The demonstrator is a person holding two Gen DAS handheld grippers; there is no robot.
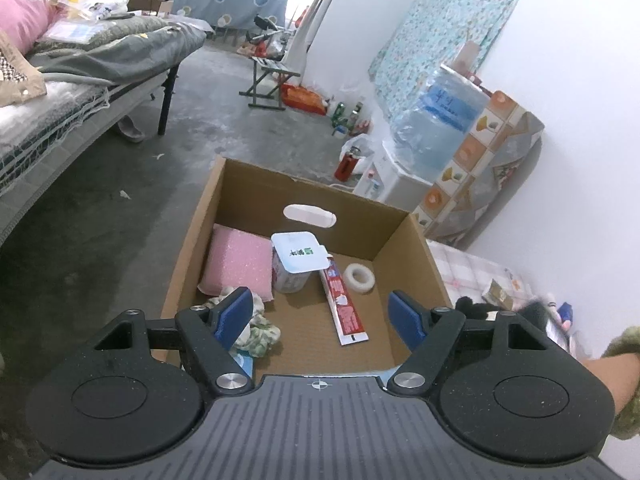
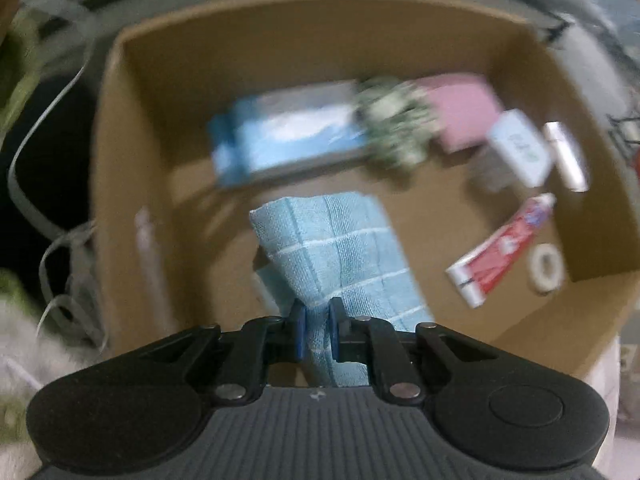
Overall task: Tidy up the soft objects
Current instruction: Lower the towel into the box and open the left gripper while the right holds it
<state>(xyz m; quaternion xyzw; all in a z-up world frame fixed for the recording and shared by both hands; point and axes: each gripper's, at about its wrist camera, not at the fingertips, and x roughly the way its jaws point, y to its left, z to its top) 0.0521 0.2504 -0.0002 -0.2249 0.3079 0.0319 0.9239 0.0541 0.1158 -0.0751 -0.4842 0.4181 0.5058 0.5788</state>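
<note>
Light-blue checked cloth (image 2: 340,252) hangs bunched above the cardboard box (image 2: 280,36).

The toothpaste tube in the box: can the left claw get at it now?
Probably yes. The left claw is open and empty above the open box, and the toothpaste tube lies uncovered on its floor.

Inside the cardboard box (image 1: 304,184), bare floor lies open between the toothpaste tube (image 1: 345,307) and the wall nearest the tape roll (image 1: 359,277). The pink sponge (image 1: 240,262), yogurt cup (image 1: 294,262) and green scrunchie (image 1: 256,330) crowd the box's opposite side. A blue packet (image 2: 280,132) lies along another wall, and the blue cloth (image 2: 340,256) hanging from the right gripper (image 2: 316,330) fills the middle.
</note>
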